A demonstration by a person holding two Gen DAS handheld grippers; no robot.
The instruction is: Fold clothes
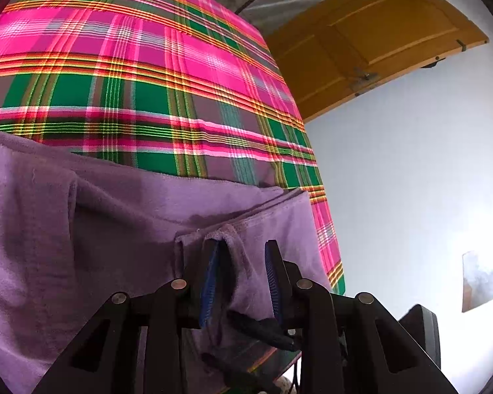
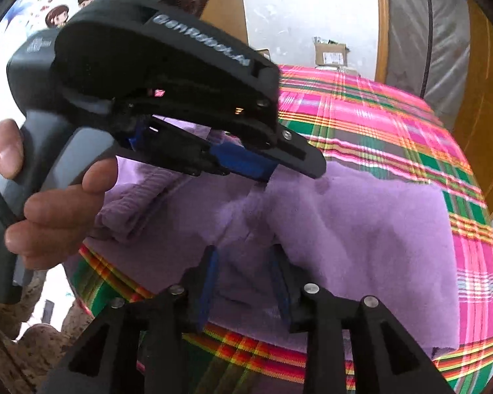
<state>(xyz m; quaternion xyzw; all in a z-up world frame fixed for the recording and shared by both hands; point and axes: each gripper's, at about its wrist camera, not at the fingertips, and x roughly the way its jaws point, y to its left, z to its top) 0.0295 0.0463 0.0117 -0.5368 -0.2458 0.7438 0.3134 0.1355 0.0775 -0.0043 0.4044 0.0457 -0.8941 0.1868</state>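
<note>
Purple garment point(image 2: 361, 229) on plaid cloth point(image 2: 378, 124), hem between left claw point(image 1: 243, 262) pads.

We are looking at a bright room around a bed dressed in plaid.

A pink, green and orange plaid sheet point(image 1: 141, 75) is covering the bed. A yellow-brown wooden door point(image 1: 378, 39) is standing open against a pale wall point(image 1: 410, 170) that is glaring with light. In the right wrist view, a cardboard box point(image 2: 330, 53) is sitting beyond the bed, a cartoon wall sticker point(image 2: 62, 10) is showing at upper left, and a grey plastic-wrapped mattress point(image 2: 443, 32) is leaning in a wooden frame.
</note>
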